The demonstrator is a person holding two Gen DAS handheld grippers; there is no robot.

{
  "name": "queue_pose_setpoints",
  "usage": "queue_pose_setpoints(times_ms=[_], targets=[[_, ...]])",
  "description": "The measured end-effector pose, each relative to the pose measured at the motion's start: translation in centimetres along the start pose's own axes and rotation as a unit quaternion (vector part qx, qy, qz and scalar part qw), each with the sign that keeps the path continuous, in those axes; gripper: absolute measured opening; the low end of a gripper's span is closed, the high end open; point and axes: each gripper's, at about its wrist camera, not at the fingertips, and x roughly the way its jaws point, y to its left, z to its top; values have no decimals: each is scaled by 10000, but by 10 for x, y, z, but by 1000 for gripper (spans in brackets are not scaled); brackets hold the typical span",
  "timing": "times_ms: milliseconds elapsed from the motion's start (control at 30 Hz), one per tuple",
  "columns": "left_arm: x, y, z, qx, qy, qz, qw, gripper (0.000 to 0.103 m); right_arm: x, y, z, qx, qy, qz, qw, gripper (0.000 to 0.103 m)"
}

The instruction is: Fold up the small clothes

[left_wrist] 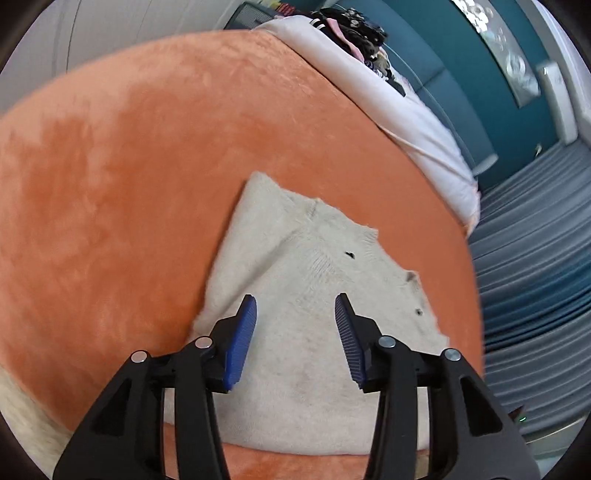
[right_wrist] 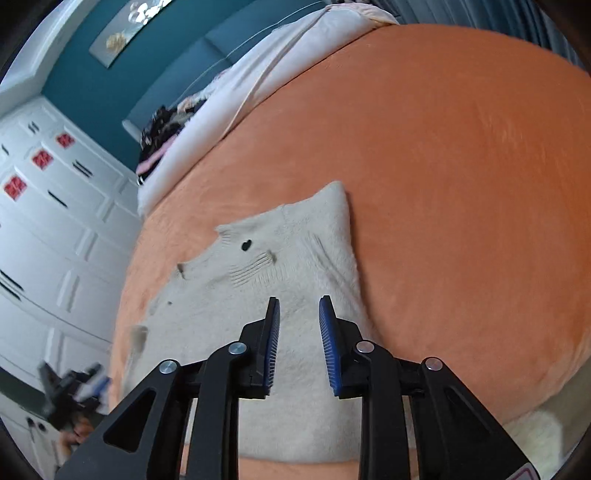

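Observation:
A small cream knitted garment [left_wrist: 303,251] lies flat on an orange fleece blanket [left_wrist: 129,166], with dark buttons along its right edge in the left wrist view. My left gripper [left_wrist: 296,297] hovers over the garment's near part, jaws open, blue pads apart, nothing between them. The right wrist view shows the same garment [right_wrist: 288,251] on the blanket [right_wrist: 461,166]. My right gripper [right_wrist: 299,298] stands open above its near half and holds nothing. Low at the left of that view is a blurred black and blue gripper [right_wrist: 70,387] with a hand under it.
A white quilt [left_wrist: 406,110] is bunched along the far side of the bed, with a pile of dark clothes [left_wrist: 354,29] behind it. Beyond are a teal wall, grey curtains [left_wrist: 535,240] and white wardrobe doors [right_wrist: 55,221]. The blanket's edge runs close to the garment.

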Motion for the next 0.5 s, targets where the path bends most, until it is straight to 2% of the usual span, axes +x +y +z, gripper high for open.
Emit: queue_pose_setpoints(times_ms=[33, 67, 100, 167, 300, 367, 400, 433, 467, 500], targets=[[-3, 4, -5, -32, -86, -34, 10000, 70, -7, 2, -1, -201, -155, -174, 9995, 58], [-6, 3, -7, 8, -200, 50, 9998, 78, -11, 7, -2, -453, -292, -332, 9980, 65], [-4, -3, -6, 101, -299, 114, 9994, 86, -12, 11, -3, -686, -322, -443, 9961, 66], [7, -7, -5, 363, -268, 208, 9988, 87, 1, 19, -4, -1072, -134, -657, 9920, 67], [48, -17, 5, 490, 87, 237, 9985, 87, 42, 35, -5, -1300, 181, -916, 9871, 67], [69, -22, 7, 684, 306, 381, 9965, 74, 66, 35, -11, -1347, 365, -1052, 9846, 67], [79, -21, 8, 751, 457, 396, 9953, 48, 76, 35, -15, -1368, 513, -1114, 9830, 60], [87, -22, 9, 811, 668, 480, 9933, 14, 85, 35, -18, -1404, 635, -1248, 9801, 46], [90, -22, 9, 832, 773, 517, 9922, 10, 87, 36, -19, -1470, 676, -1320, 9780, 15], [83, -23, 9, 836, 689, 475, 9930, 9, 81, 40, -21, -1479, 599, -1203, 9798, 14]])
